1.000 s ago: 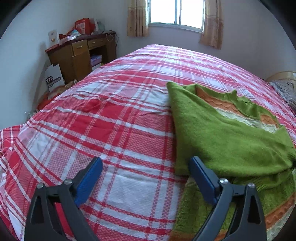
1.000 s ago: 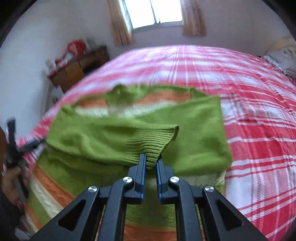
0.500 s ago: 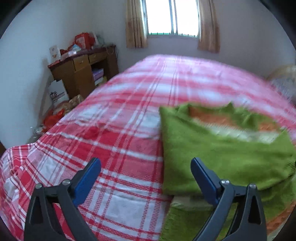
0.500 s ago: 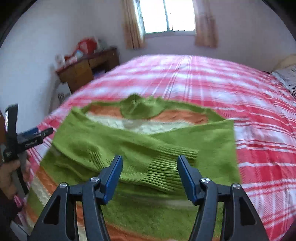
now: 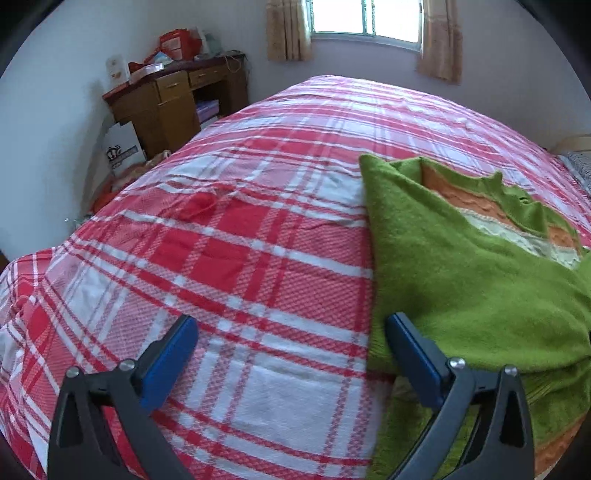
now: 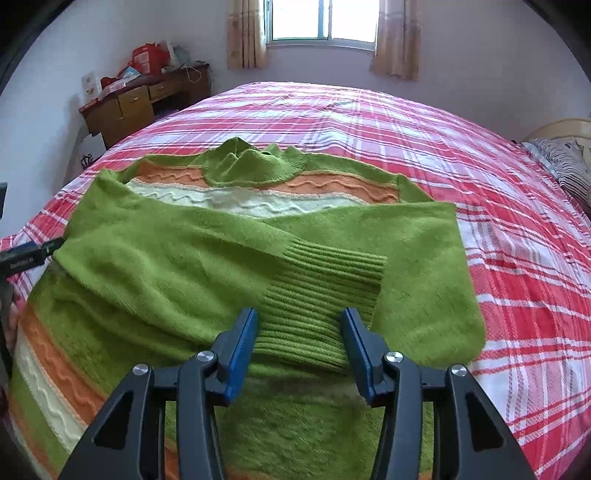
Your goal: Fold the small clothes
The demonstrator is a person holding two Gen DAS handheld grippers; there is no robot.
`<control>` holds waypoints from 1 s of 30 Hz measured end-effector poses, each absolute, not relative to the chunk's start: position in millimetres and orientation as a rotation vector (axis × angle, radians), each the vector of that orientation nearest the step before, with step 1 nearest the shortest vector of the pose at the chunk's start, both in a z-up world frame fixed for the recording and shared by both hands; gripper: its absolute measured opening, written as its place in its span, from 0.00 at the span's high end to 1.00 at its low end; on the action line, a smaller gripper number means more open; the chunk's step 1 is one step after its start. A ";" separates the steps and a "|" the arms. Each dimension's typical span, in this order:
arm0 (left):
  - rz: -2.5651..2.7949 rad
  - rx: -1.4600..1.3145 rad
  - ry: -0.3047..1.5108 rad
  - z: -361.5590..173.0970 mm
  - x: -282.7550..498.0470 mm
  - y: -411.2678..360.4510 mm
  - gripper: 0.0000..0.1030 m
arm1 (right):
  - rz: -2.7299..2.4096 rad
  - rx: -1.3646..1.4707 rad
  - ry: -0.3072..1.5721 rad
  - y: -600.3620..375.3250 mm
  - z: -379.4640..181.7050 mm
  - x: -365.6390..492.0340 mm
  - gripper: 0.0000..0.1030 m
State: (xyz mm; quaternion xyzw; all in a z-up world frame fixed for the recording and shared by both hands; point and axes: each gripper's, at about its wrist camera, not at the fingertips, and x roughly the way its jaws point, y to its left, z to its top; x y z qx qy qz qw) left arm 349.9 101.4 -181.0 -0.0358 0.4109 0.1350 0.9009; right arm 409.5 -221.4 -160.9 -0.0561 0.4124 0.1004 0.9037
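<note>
Nearest in the right wrist view, the right tongs [image 6: 299,343] are seen partly spread, their blue pads having just been closing a little, with the ribbed cuff [image 6: 325,291] of a folded sleeve lying between them; the pads are not pressed on the knit. In the left wrist view, the left tongs [image 5: 291,358] are spread wide and nothing is pinched; one pad hangs over the bedspread, the other is seen just at the left edge of the green sweater [image 5: 461,280].

The sweater [image 6: 229,258] is laid flat on the bed [image 6: 517,206], near its closer edge, with both sleeves folded across the chest, the left one on top. Orange and cream wavy bands are seen across its hem and below its collar [image 6: 255,166], which points toward the window. The red and white plaid bedspread [image 5: 236,258] is spread beyond it.

Farther off, a wooden desk [image 5: 166,99] piled with red packets stands in the left corner, and a curtained window [image 6: 321,22] is set in the far wall. A striped pillow [image 6: 569,166] lies at the right edge.
</note>
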 end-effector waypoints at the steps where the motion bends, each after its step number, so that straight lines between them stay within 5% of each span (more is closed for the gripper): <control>1: 0.282 -0.068 0.848 -181.1 349.5 100.4 0.00 | 0.208 -0.112 0.857 -218.8 -160.9 411.8 0.50; 30: 0.313 0.017 0.851 -160.8 381.8 83.9 0.00 | 0.228 -0.097 0.808 -213.0 -168.7 408.1 0.38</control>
